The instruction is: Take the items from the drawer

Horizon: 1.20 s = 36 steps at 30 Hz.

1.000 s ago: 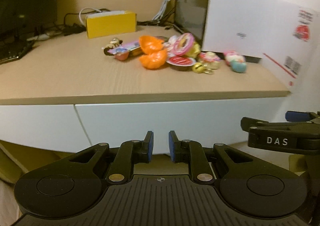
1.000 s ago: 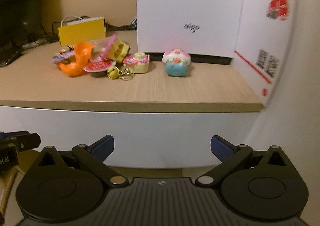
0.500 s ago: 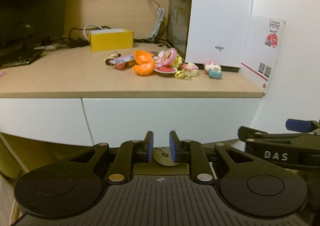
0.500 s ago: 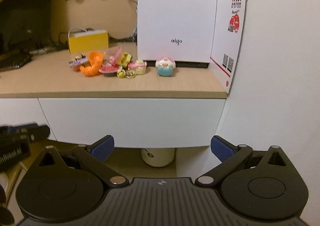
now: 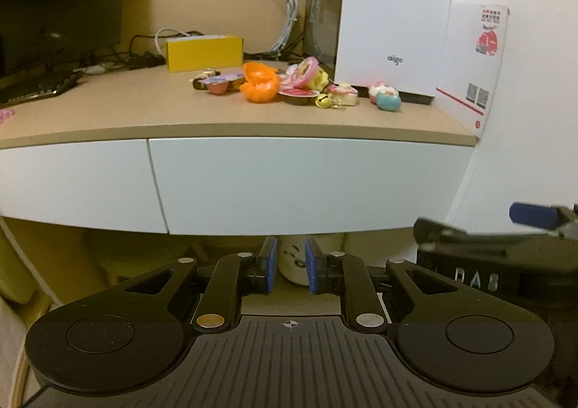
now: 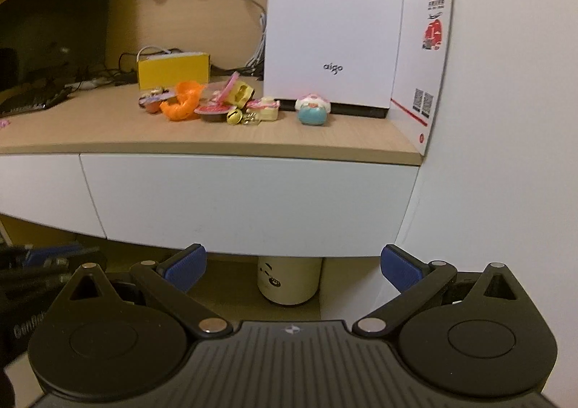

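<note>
Left gripper (image 5: 291, 269) jaws nearly together, holding nothing, low before the closed white drawer (image 5: 303, 184). Toy pile (image 6: 209, 102) sits on counter (image 6: 325, 140) above. Right gripper (image 6: 292, 269) jaws spread wide, empty.

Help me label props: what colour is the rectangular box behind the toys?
Yellow rectangular box, clearest in the right wrist view.

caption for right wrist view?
Open right tongs face a closed white drawer below a toy-strewn desk.
</note>
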### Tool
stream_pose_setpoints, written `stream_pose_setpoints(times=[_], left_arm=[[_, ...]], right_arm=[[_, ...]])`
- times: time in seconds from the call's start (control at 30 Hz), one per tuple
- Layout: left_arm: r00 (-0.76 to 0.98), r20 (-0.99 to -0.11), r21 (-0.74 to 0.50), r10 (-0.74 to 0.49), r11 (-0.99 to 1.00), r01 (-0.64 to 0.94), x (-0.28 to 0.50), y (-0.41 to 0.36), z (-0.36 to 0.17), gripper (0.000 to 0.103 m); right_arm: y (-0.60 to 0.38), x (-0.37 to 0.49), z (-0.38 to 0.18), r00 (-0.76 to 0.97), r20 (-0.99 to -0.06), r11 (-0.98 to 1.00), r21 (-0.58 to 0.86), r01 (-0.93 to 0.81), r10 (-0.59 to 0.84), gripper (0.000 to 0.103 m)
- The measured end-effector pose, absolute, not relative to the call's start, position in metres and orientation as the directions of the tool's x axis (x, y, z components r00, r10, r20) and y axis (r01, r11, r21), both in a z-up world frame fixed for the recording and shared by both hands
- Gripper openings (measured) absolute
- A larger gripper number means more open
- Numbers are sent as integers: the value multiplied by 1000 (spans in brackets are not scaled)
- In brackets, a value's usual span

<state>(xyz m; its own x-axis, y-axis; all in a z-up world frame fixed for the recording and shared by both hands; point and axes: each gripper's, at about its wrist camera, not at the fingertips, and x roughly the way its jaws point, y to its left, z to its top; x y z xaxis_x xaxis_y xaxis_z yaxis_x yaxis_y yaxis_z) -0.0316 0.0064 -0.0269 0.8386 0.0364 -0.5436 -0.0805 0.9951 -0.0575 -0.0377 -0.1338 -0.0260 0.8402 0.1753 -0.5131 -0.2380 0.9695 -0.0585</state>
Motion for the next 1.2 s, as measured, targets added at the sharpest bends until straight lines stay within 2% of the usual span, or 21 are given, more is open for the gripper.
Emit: stream_pose_setpoints(times=[1.2], left_arm=[[842, -539, -100, 30, 990, -99, -32, 7, -26, 19]], right_arm=[[-140, -29, -31, 819, -551, 975, -38, -219, 162, 103]])
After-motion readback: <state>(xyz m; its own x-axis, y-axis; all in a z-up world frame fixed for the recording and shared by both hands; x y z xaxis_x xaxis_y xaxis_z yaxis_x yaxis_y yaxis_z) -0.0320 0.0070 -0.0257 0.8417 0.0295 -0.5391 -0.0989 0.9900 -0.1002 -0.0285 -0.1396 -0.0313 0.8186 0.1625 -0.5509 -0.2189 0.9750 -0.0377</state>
